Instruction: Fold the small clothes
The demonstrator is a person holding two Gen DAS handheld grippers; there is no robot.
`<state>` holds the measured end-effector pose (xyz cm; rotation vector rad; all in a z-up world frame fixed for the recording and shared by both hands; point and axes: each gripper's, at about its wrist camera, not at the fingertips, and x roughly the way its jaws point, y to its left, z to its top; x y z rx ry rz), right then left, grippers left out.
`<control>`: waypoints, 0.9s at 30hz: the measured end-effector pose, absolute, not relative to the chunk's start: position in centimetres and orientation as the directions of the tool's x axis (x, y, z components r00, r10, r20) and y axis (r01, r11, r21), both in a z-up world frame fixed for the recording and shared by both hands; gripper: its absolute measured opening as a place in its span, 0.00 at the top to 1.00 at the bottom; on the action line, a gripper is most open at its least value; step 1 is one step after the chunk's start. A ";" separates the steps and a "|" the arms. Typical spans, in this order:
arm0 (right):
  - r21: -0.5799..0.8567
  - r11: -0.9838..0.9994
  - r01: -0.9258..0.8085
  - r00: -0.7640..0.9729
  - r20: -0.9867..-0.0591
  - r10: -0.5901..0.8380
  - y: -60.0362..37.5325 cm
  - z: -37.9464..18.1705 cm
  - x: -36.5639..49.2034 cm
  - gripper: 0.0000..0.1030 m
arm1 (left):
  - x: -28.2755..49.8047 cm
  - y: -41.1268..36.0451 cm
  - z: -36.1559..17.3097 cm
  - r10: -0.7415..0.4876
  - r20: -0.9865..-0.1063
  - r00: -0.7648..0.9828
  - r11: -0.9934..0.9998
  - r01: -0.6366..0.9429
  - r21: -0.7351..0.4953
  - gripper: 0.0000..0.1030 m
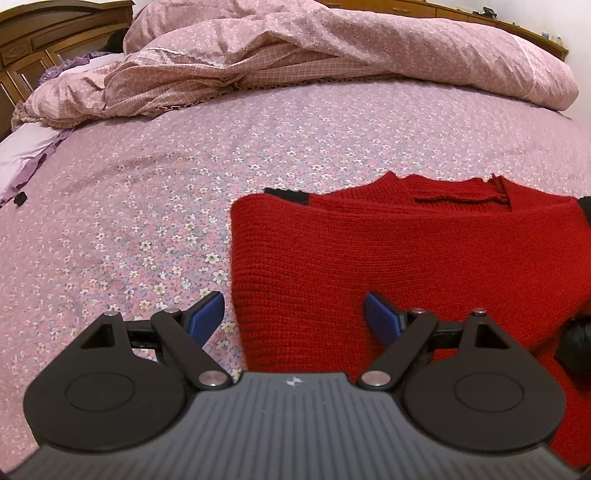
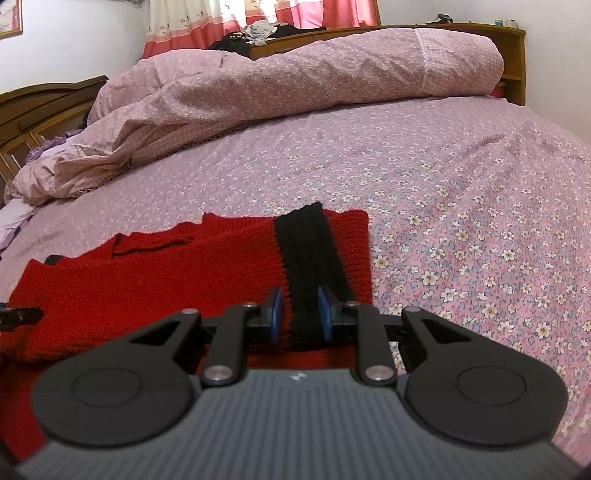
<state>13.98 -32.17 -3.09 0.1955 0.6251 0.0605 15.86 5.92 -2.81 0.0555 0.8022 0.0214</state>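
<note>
Your left gripper (image 1: 293, 317) gapes wide over the red sweater (image 1: 406, 266); your right gripper (image 2: 299, 314) narrowly straddles its black cuff (image 2: 310, 266), lower centre.

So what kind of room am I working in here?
A bedroom, most likely. The red sweater lies on a bed with a floral sheet, a bunched-up duvet behind it, and a carved wooden headboard at the left.

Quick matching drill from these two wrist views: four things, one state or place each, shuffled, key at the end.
1. left hand-held gripper
2. right hand-held gripper
3. red sweater
4. quilt

a. bunched at the far side of the bed
b. jaws wide open at the sweater's edge
c. lying partly folded on the flowered sheet
d. jaws narrowed around the black cuff

Pairs: 1-b, 2-d, 3-c, 4-a
</note>
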 end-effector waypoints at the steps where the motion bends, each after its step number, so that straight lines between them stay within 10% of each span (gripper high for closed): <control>1: 0.201 0.980 0.002 0.808 -0.577 0.117 -32.2 -2.9 14.0 0.77 | 15.6 5.9 -2.6 0.046 -0.719 0.693 0.998 0.000 0.064 0.16; 7: 0.226 0.974 0.018 0.803 -0.583 0.121 -32.4 -1.6 13.0 0.76 | 13.7 6.4 -1.1 0.069 -0.727 0.684 0.996 -0.011 0.083 0.16; 11: 0.217 0.976 0.018 0.818 -0.564 0.110 -32.4 -0.4 11.3 0.55 | 12.0 7.2 0.0 0.067 -0.721 0.690 0.997 -0.026 0.068 0.16; 27: 0.198 0.980 0.014 0.827 -0.553 0.100 -32.7 2.5 3.4 0.54 | 2.9 9.3 2.4 0.062 -0.716 0.696 0.998 -0.061 0.027 0.16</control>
